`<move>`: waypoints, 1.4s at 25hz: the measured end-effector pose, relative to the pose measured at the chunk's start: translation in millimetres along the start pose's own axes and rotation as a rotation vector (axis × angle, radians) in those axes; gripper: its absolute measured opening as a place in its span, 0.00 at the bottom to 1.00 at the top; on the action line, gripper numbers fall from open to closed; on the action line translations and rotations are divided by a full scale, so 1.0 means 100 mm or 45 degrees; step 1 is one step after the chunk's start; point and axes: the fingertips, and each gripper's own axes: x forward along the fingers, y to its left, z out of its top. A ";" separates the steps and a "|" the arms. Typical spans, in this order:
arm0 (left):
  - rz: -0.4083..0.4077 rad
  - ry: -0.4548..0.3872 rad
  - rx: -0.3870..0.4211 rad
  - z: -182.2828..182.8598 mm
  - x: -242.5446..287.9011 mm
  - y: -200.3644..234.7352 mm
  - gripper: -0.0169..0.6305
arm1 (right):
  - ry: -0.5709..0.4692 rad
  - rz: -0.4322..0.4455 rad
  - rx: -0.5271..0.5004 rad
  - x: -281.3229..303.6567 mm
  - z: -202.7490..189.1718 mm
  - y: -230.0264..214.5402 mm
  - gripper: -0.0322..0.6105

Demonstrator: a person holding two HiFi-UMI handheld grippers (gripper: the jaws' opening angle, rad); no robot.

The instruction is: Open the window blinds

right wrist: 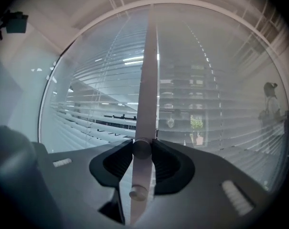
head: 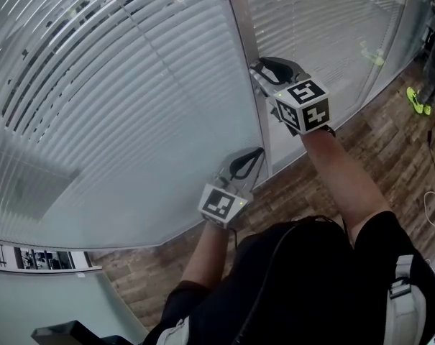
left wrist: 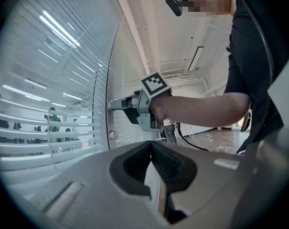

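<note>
Right gripper (right wrist: 142, 142) is clenching the round knob (right wrist: 141, 150) between its jaws; beyond them, blinds (right wrist: 96, 109) are hanging with slats half-tilted; left gripper (left wrist: 152, 144) is sitting closed, empty.

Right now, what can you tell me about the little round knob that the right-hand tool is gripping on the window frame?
The knob is small, round and dull grey, metallic-looking. It sticks out from the pale upright frame strip that runs between two panes with slatted blinds. The right gripper has its jaws closed on it, one dark ribbed pad pressing each side. A second, similar knob sits on the same strip, nearer the camera, untouched.
</note>
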 end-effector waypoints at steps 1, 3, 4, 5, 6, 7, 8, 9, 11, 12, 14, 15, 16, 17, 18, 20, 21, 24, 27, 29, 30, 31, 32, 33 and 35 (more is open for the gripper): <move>0.001 -0.005 0.003 -0.01 0.00 0.01 0.03 | -0.005 0.001 0.025 0.00 0.00 0.00 0.25; -0.004 -0.004 0.008 -0.01 0.00 0.01 0.03 | -0.013 0.002 0.078 0.00 0.00 -0.01 0.25; -0.008 0.002 0.009 -0.01 0.01 0.01 0.03 | -0.020 0.004 0.123 0.00 0.00 -0.02 0.25; -0.010 0.005 0.010 0.00 0.01 0.01 0.03 | -0.027 0.007 0.174 0.00 0.01 -0.02 0.25; -0.010 0.006 0.011 0.00 0.01 0.01 0.03 | -0.033 0.009 0.215 0.00 0.01 -0.03 0.25; -0.009 0.007 0.011 -0.01 0.00 0.02 0.03 | -0.036 0.008 0.239 -0.01 0.01 -0.03 0.25; -0.008 0.007 0.010 -0.01 0.00 0.02 0.03 | -0.039 0.006 0.251 -0.01 0.01 -0.03 0.25; -0.006 0.004 0.011 -0.01 -0.01 0.03 0.03 | -0.041 0.003 0.258 -0.01 0.02 -0.03 0.25; -0.005 -0.003 0.014 -0.02 -0.02 0.04 0.03 | -0.045 -0.004 0.274 -0.01 0.02 -0.03 0.25; -0.008 0.000 0.013 -0.02 -0.03 0.04 0.03 | -0.048 -0.005 0.289 -0.01 0.02 -0.03 0.25; -0.016 0.011 0.011 -0.03 -0.05 0.03 0.03 | -0.057 -0.003 0.337 -0.02 0.00 -0.03 0.25; -0.018 0.014 0.013 -0.04 -0.06 0.04 0.03 | -0.060 -0.002 0.357 -0.03 0.00 -0.03 0.25; -0.019 0.012 0.017 -0.05 -0.07 0.04 0.03 | -0.062 -0.004 0.363 -0.03 -0.01 -0.03 0.25; -0.019 0.003 0.022 -0.06 -0.08 0.05 0.03 | -0.063 -0.009 0.360 -0.03 -0.01 -0.03 0.25; -0.018 -0.010 0.026 -0.07 -0.08 0.07 0.03 | -0.063 -0.014 0.355 -0.03 -0.01 -0.03 0.25; -0.023 -0.023 0.026 -0.07 -0.09 0.10 0.03 | -0.063 -0.023 0.344 -0.03 0.00 -0.03 0.25; -0.029 -0.020 0.027 -0.06 -0.09 0.10 0.03 | -0.061 -0.025 0.339 -0.02 0.00 -0.04 0.25; -0.047 0.005 0.026 -0.04 -0.10 0.11 0.03 | -0.054 -0.020 0.328 -0.01 0.00 -0.04 0.26; -0.049 0.021 -0.009 -0.06 -0.12 0.12 0.03 | -0.051 -0.023 0.308 -0.02 -0.05 -0.04 0.28; -0.039 0.019 -0.021 -0.05 -0.15 0.18 0.03 | -0.068 -0.023 0.307 -0.05 -0.04 -0.05 0.29; -0.033 0.020 -0.023 -0.05 -0.16 0.21 0.03 | -0.078 -0.019 0.307 -0.08 -0.04 -0.06 0.29; -0.027 0.021 -0.025 -0.06 -0.18 0.24 0.03 | -0.088 -0.014 0.301 -0.12 -0.04 -0.05 0.30; -0.018 0.018 -0.027 -0.06 -0.20 0.27 0.03 | -0.102 -0.004 0.286 -0.18 -0.04 -0.04 0.30; -0.010 0.009 -0.026 -0.07 -0.22 0.29 0.03 | -0.124 0.014 0.259 -0.25 -0.04 -0.01 0.30; 0.001 -0.010 -0.021 -0.08 -0.24 0.31 0.03 | -0.171 0.075 0.176 -0.42 -0.04 0.13 0.29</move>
